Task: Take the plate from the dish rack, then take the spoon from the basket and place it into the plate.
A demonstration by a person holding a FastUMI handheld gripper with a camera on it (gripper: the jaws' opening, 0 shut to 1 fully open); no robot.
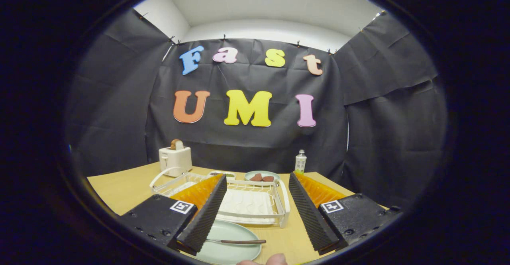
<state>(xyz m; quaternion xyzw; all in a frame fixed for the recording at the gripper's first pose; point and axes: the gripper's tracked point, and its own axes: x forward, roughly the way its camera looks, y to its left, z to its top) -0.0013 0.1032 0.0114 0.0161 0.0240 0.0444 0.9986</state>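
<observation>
Your hand-held gripper (257, 213) hovers with fingers spread apart, gripping nothing; the spoon (239, 241) lies on the plate (233, 249) below.

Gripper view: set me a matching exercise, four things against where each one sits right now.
Things:
1. spoon
2. toaster
3. bottle
4. dish rack

Places:
A. far side of the table, beyond the gripper's right finger
B. lying on the pale green plate
C. just ahead, between the spread-apart fingers
D. far side, beyond the left finger, bread in its slot

Pairs: 1-B, 2-D, 3-A, 4-C
</observation>
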